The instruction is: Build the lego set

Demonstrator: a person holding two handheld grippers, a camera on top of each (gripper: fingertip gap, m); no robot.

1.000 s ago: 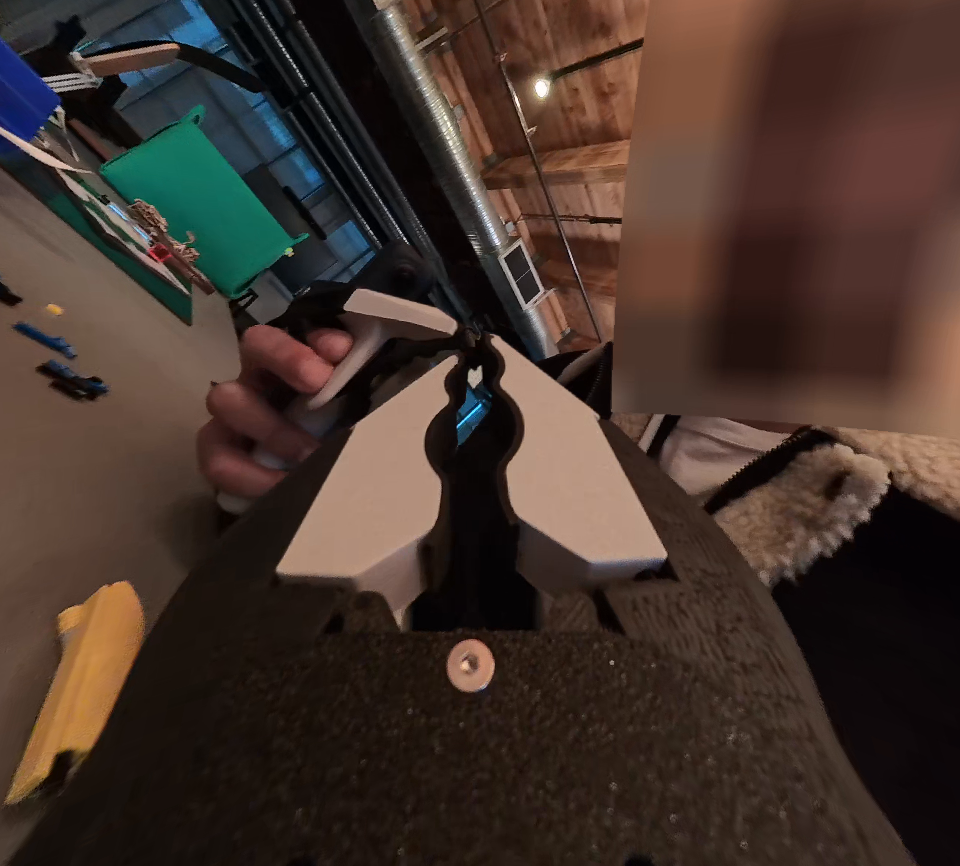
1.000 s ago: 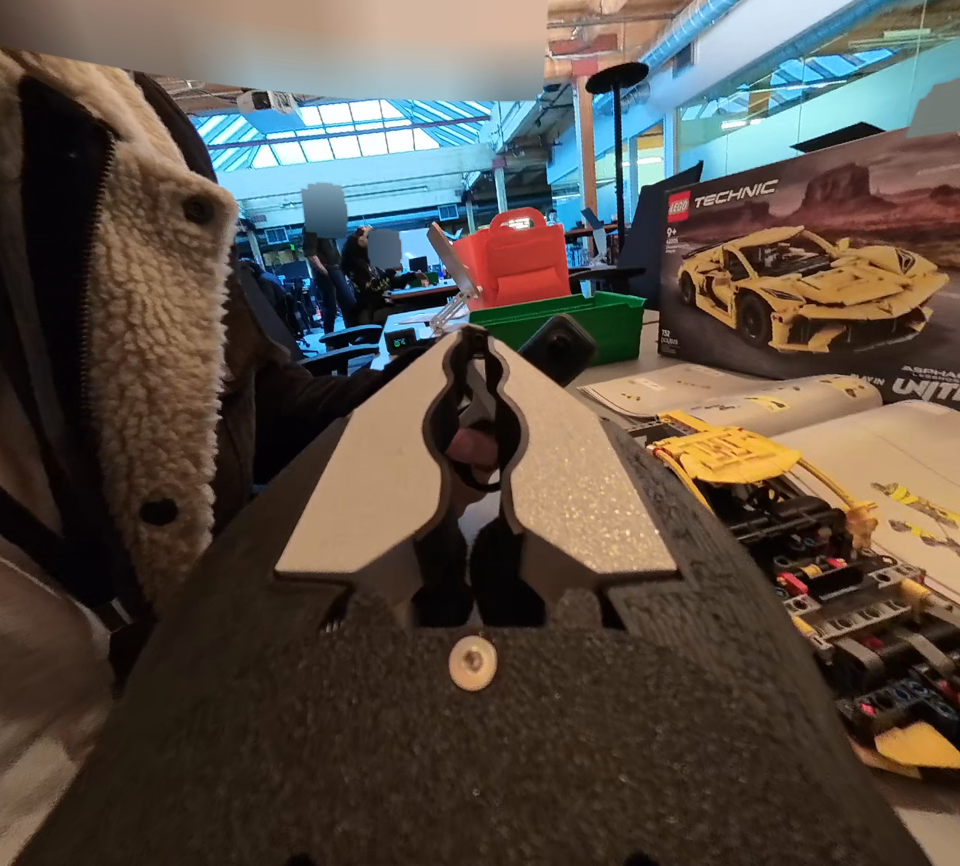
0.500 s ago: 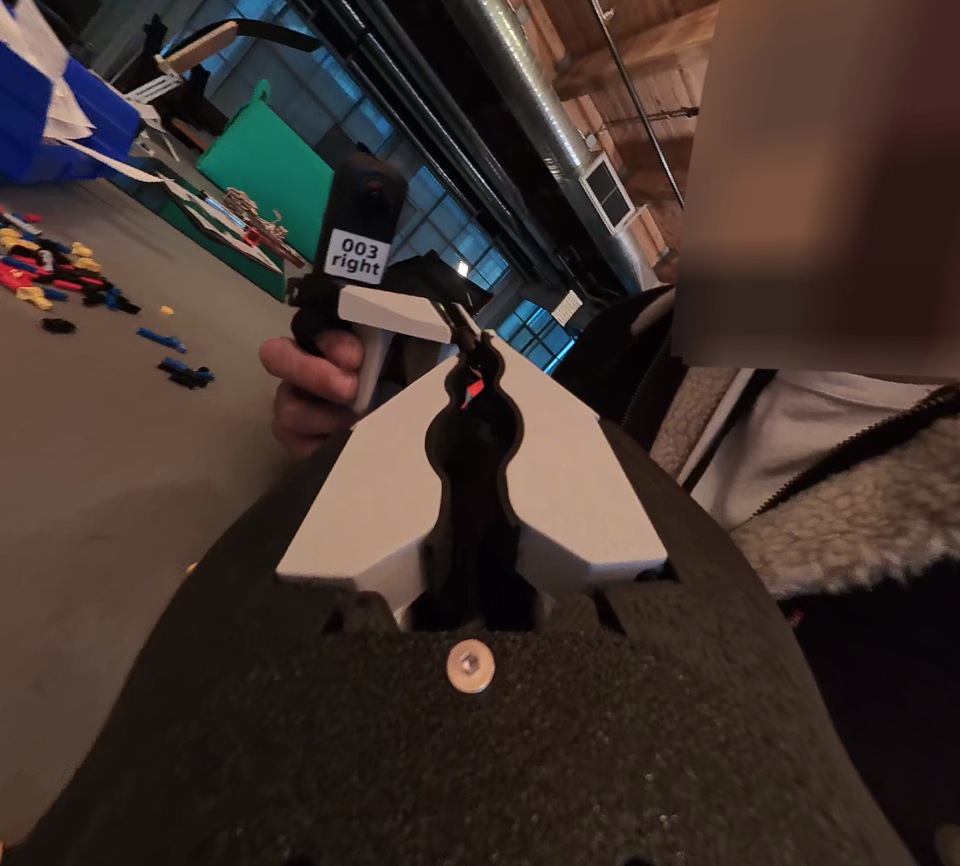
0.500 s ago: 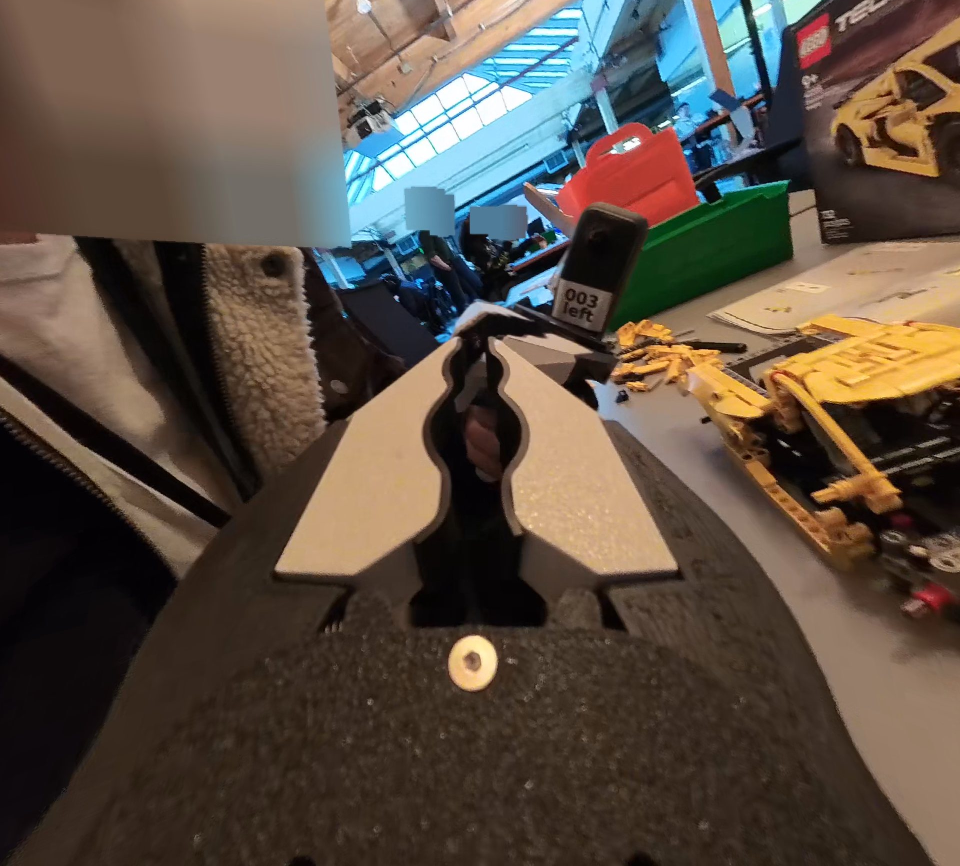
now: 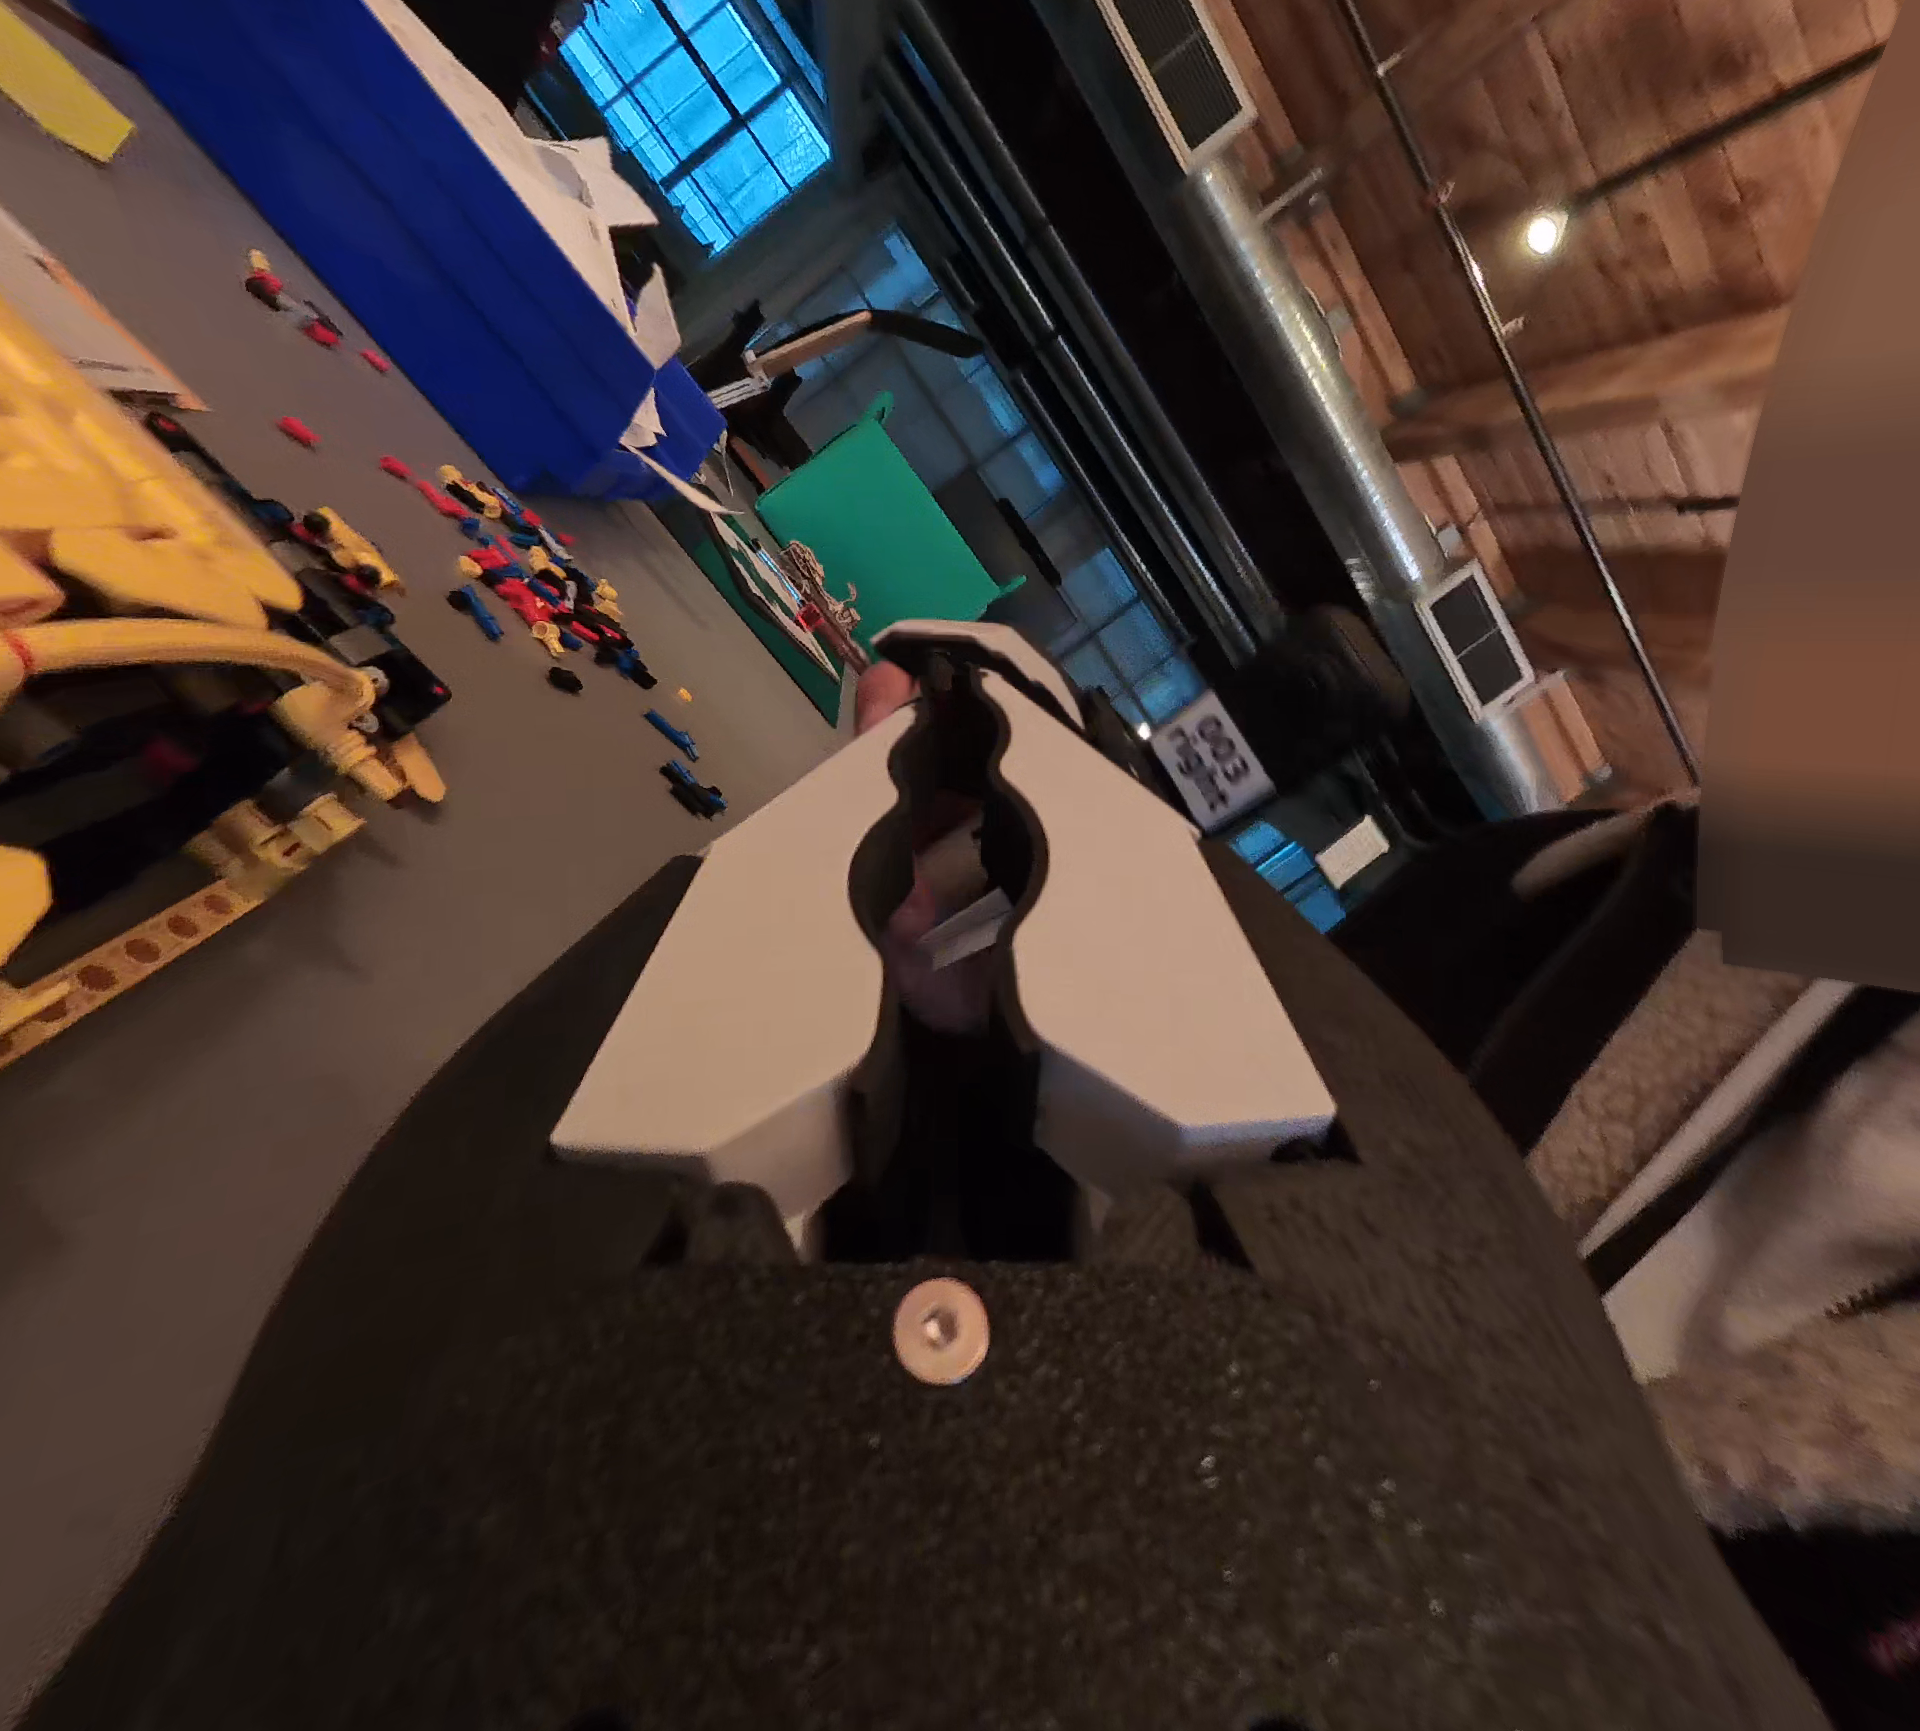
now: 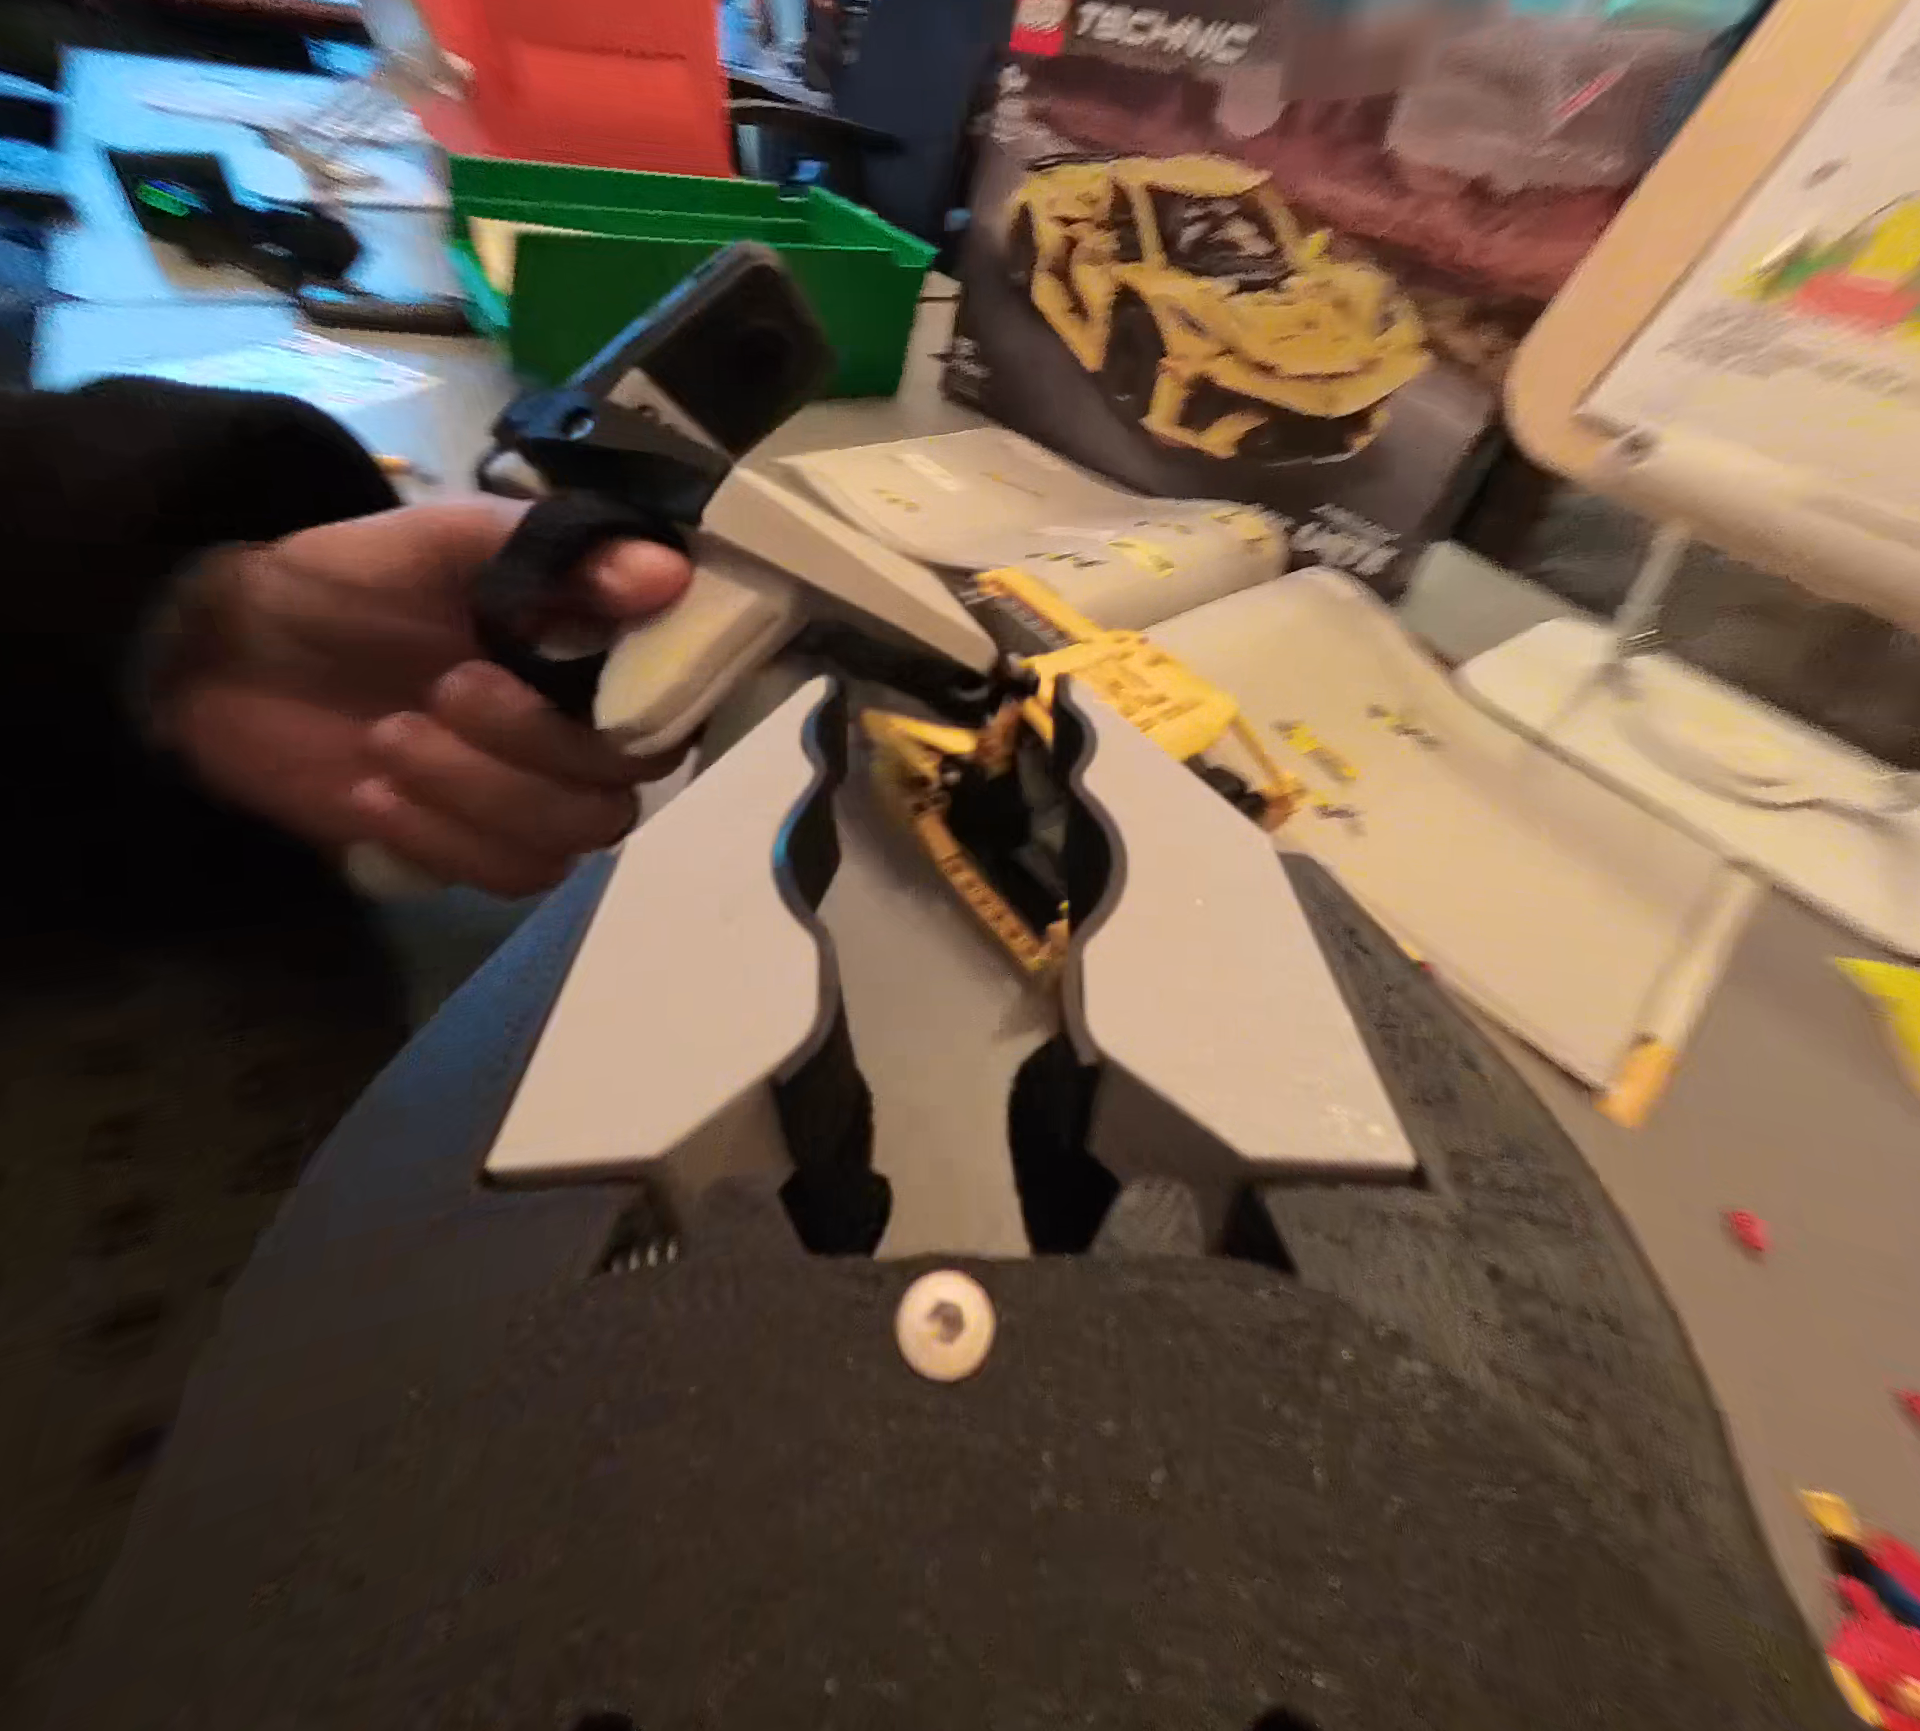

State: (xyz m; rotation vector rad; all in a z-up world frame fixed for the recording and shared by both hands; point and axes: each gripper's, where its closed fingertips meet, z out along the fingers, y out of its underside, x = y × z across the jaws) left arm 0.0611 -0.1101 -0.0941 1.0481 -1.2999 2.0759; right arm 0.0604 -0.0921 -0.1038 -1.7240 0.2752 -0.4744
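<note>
Yellow lego car (image 6: 987, 808) on grey worktop (image 6: 1704, 1193), framed between right gripper (image 6: 948, 705) fingers, spread apart. Behind it, at 12 to 2 o'clock: instruction booklets (image 6: 1382, 808), set box (image 6: 1299, 247), green bin (image 6: 707, 268). Left gripper (image 5: 948, 725) tilted, fingers together, empty. Loose lego pieces (image 5: 540, 585) at 10 o'clock beside blue bin (image 5: 343, 143). Bare worktop below.

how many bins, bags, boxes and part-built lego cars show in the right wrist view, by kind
green bin: 1
orange bag: 1
set box: 1
part-built yellow car: 1
total: 4
</note>
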